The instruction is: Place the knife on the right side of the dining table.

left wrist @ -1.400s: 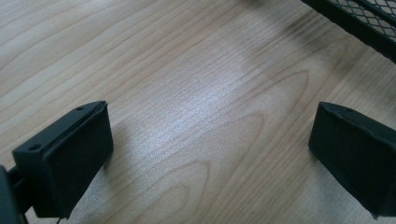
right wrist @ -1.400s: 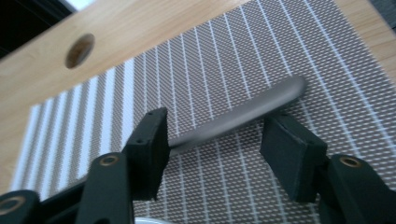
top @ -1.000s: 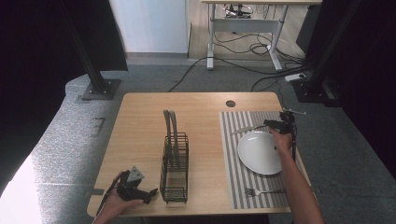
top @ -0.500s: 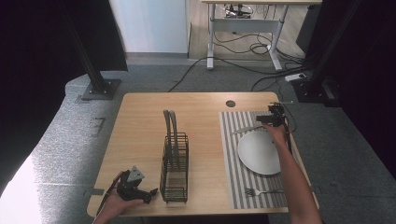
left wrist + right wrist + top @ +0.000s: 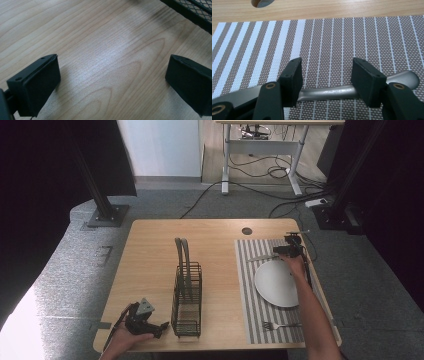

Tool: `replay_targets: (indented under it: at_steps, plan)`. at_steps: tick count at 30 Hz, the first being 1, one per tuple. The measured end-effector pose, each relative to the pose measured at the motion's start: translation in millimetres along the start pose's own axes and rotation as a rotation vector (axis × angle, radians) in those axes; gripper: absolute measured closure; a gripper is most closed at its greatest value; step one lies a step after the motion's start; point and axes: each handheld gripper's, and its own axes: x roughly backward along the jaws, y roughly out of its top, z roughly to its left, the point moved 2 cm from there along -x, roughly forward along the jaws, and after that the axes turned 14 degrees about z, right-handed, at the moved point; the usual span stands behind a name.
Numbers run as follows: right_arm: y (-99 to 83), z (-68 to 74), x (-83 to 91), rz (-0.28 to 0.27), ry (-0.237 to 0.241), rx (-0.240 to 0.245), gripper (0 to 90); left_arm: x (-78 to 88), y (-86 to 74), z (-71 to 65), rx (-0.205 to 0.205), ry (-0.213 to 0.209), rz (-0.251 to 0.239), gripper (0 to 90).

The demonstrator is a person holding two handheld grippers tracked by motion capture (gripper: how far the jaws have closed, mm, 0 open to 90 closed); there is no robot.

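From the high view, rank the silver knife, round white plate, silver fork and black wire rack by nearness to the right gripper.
1. Silver knife, on the striped mat right at the right gripper.
2. Round white plate, just toward the person.
3. Silver fork, at the mat's near edge.
4. Black wire rack, mid-table, about as far as the fork; too close to call.

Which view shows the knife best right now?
The right gripper view: the knife lies crosswise on the placemat between the open right gripper. The high view shows it small beside the plate.

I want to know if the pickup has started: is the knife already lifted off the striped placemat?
No, in the right gripper view the knife lies flat on the placemat between the right gripper's open jaws.
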Motion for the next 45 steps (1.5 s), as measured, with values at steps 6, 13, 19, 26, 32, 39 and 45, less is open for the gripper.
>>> replay_targets:
  at_steps: [6,13,19,26,32,39,45]
  plan:
    - [-1.6,-2.3,-0.5,0.004,0.009,-0.017,41.6,0.0,0.0,0.0,0.000,0.000,0.000,0.0]
    - [-2.3,-4.0,0.5,0.004,0.015,-0.026,40.9,0.0,0.0,0.0,0.000,0.000,0.000,0.0]
    - [-2.9,-4.2,0.5,0.000,0.011,-0.031,39.5,0.0,0.0,0.0,0.000,0.000,0.000,0.0]
    - [-1.8,-0.5,9.5,-0.045,0.028,-0.030,38.7,0.0,0.0,0.0,0.000,0.000,0.000,0.0]
    - [-8.5,15.5,23.9,-0.093,0.085,0.003,38.1,0.0,0.0,0.0,0.000,0.000,0.000,0.0]
    - [-24.5,35.5,42.2,-0.116,0.132,0.061,37.1,0.0,0.1,-0.3,0.000,0.000,0.000,0.0]
    - [-40.9,55.8,70.0,-0.163,0.186,0.115,37.1,0.0,0.0,-0.5,-0.002,-0.001,0.001,0.0]
